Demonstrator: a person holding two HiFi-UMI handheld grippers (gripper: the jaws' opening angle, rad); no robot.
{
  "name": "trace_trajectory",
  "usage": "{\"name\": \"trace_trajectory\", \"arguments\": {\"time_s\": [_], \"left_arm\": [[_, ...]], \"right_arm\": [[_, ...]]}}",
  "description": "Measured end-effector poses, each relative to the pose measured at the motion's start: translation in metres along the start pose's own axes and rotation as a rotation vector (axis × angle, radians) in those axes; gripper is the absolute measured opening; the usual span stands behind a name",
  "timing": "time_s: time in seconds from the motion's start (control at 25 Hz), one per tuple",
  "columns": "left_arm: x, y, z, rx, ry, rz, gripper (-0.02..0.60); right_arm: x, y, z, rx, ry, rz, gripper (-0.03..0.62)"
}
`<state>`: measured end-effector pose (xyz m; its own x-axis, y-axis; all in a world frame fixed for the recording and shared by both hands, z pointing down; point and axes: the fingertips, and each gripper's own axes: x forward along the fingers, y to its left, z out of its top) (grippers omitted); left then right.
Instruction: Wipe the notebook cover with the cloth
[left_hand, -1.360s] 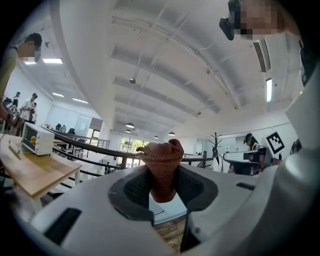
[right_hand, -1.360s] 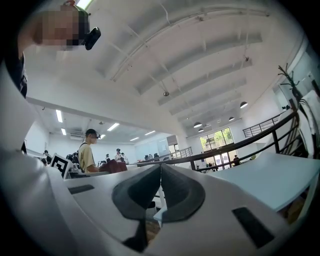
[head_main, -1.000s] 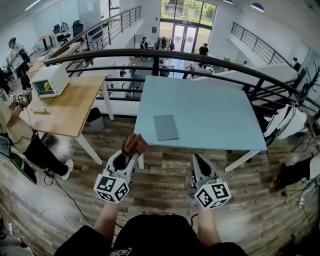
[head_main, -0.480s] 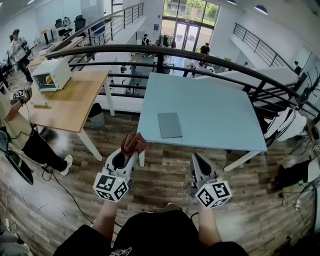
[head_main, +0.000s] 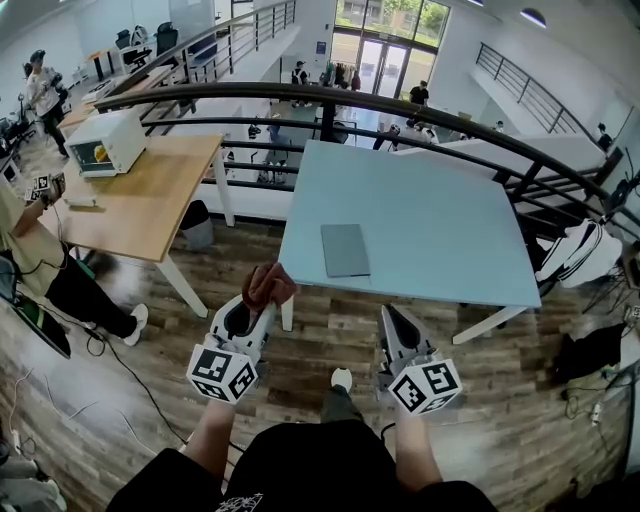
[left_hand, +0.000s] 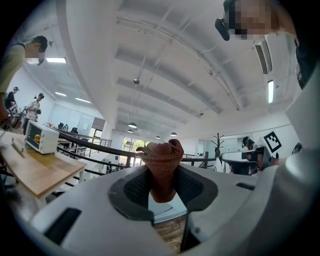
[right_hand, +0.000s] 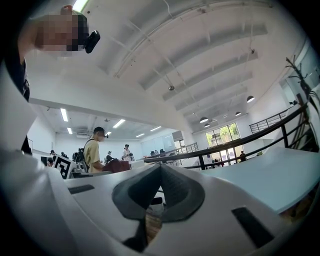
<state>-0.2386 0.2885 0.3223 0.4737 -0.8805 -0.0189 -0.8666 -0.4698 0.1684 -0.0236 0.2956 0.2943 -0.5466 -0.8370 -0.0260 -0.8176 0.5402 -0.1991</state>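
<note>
A grey notebook (head_main: 345, 250) lies flat on the pale blue table (head_main: 440, 220), near its front left corner. My left gripper (head_main: 266, 296) is shut on a bunched reddish-brown cloth (head_main: 267, 283), held over the floor just short of the table's front edge. In the left gripper view the cloth (left_hand: 161, 167) sticks up between the two pads. My right gripper (head_main: 391, 314) is shut and holds nothing; it too hangs over the floor before the table. In the right gripper view its tips (right_hand: 159, 167) meet, with the table (right_hand: 270, 175) off to the right.
A wooden table (head_main: 140, 205) with a white oven (head_main: 105, 142) stands to the left, and a seated person (head_main: 40, 270) is at the far left. A black railing (head_main: 330, 100) runs behind both tables. A foot (head_main: 341, 379) shows on the wood floor below me.
The view has shifted slightly: the table and notebook sit a little lower right in the frame. A foot has come into sight below. Both grippers keep their pose.
</note>
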Motion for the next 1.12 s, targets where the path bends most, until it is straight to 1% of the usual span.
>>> {"name": "trace_trajectory", "arguments": {"time_s": [0.16, 0.44, 0.8, 1.12], "left_arm": [[0.016, 0.003, -0.006, 0.0, 0.006, 0.003, 0.126], [0.059, 0.014, -0.01, 0.001, 0.015, 0.004, 0.126], [0.125, 0.031, -0.008, 0.001, 0.031, 0.037, 0.126], [0.191, 0.038, -0.015, -0.016, 0.049, 0.088, 0.127]], "right_arm": [[0.012, -0.014, -0.003, 0.005, 0.007, 0.006, 0.006], [0.046, -0.048, -0.005, 0.006, 0.019, 0.013, 0.005], [0.101, -0.1, 0.003, 0.024, 0.04, 0.04, 0.006], [0.148, -0.161, 0.01, 0.041, 0.062, 0.088, 0.006]]}}
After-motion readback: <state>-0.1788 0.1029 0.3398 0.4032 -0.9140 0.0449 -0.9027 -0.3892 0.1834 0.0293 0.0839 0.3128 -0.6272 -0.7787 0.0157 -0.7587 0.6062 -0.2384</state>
